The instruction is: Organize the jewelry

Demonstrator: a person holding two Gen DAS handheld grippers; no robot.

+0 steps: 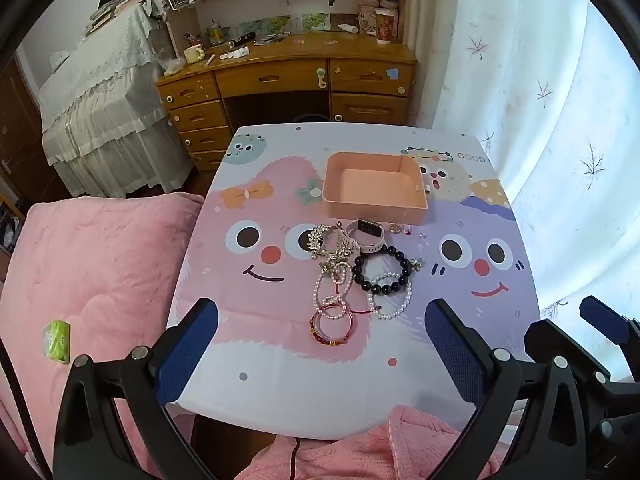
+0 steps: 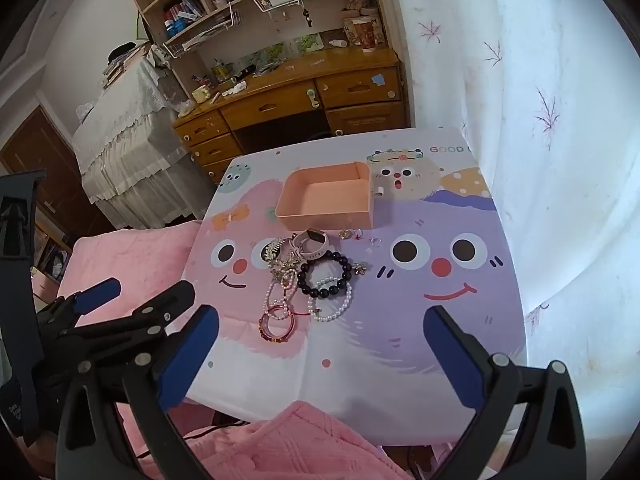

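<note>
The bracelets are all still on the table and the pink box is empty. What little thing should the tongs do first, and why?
Probably lower the left tongs onto the red and gold bangle. Both tongs are wide open and hold nothing, the pink box is empty, and that bangle lies nearest, at the pile's near edge, so it looks easiest to lift free.

Table cover (image 1: 280, 392): white, printed with pink and lilac cartoon faces, ahead of both tools. Tray (image 1: 374, 210): plain peach, farthest ahead. Bead bracelet (image 1: 382, 272): near-black. Pearl strands (image 1: 390, 312): white. Bangle (image 1: 332, 326): red and amber, nearest the left gripper (image 1: 322, 344), whose pads are blue on black. Blanket (image 1: 92, 264): pink.
</note>
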